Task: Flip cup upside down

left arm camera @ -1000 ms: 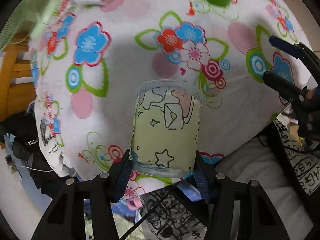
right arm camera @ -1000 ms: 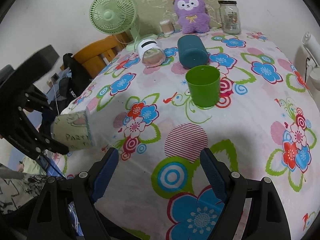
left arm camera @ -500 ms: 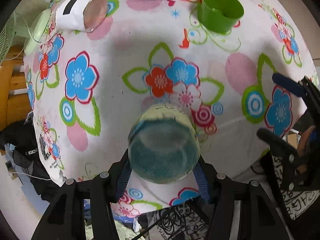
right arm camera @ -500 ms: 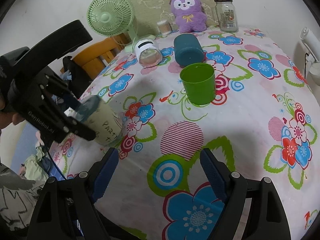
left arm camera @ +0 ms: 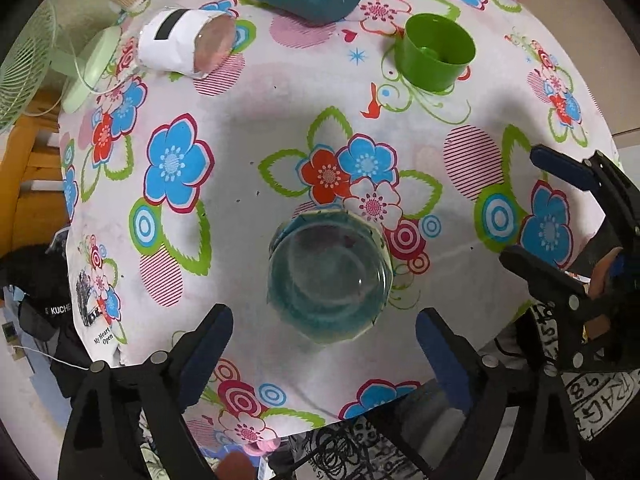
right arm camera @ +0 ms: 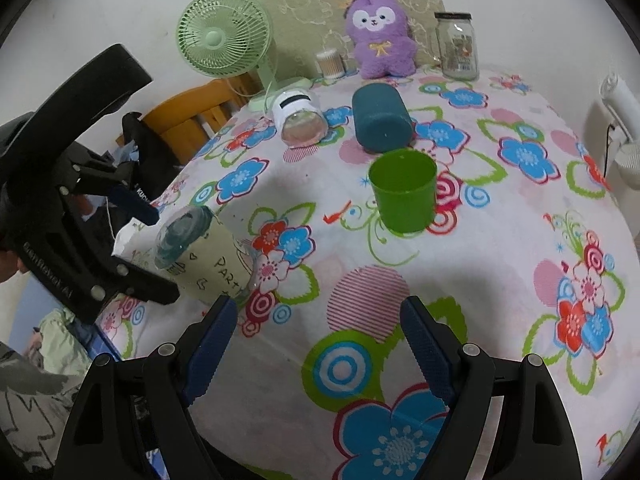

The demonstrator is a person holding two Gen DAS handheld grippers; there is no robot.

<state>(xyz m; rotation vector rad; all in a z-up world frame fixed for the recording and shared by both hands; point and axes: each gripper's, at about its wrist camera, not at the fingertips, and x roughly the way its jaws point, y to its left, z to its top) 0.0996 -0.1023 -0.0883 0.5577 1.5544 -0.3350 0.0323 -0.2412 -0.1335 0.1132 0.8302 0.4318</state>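
A clear plastic cup [left arm camera: 329, 278] with a pale green printed sleeve stands upside down on the flowered tablecloth [left arm camera: 240, 128], its base facing up. It also shows in the right wrist view [right arm camera: 204, 254], near the table's left edge. My left gripper [left arm camera: 324, 344] is open, its fingers spread wide to either side of the cup and apart from it. In the right wrist view the left gripper [right arm camera: 148, 252] is just left of the cup. My right gripper [right arm camera: 316, 344] is open and empty over the table's near edge.
An upright green cup [right arm camera: 402, 196], a teal cup [right arm camera: 382, 118] lying on its side and a white-labelled clear cup [right arm camera: 298, 118] on its side are farther back. A green fan [right arm camera: 224, 40], purple plush toy [right arm camera: 380, 38] and glass jar [right arm camera: 458, 46] stand at the back.
My left gripper turned the cup from lying sideways to mouth down, set it on the cloth and opened, letting go. The right gripper has barely moved.
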